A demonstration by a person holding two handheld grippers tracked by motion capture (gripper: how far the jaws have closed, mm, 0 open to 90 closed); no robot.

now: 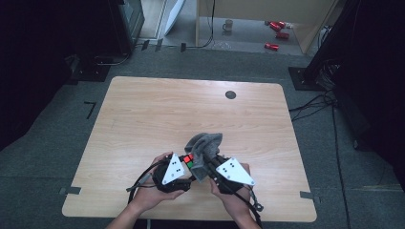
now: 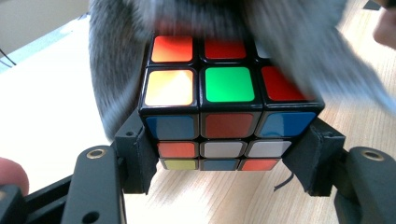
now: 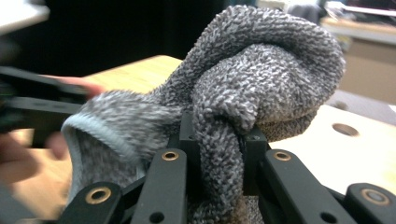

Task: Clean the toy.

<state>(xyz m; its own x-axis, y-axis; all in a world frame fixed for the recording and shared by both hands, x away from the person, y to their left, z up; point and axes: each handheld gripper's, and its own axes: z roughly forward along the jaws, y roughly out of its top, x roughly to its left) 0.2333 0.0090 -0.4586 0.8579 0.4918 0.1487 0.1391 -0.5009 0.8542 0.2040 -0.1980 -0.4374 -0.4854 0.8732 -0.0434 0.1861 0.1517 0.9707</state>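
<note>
- Puzzle cube, black-framed with orange, green, red, blue, white and yellow stickers, held just above the near middle of the wooden counter.
- Clamped on its two lower side faces by the left tool, one black pad pressing each side, top face turned up and free.
- In the high view, seen as a small red and green patch between the two hands.
- Grey fuzzy cloth, a knitted sock or rag by the look, pinched as a bunched fold in the right tool, jaws drawn nearly together on it.
- Draped over the far part of the cube's top face and blurred in the left gripper view, touching or just brushing the far row of stickers.
- Key relation: cloth directly above and beyond the cube, cube just left of the right tool, the two tools almost touching.
- Cloth's long axis running from the right tool up and away toward the far side, loose end heaped beyond the cube.
- Right hand the working one, left hand the steady holder.
- Likely next: a wipe drawn across the top face toward the near edge, calling for the cube kept level and the grip firm.
- Risk, as a guess: cloth snagging on a cube corner and twisting it in the pads.
</note>
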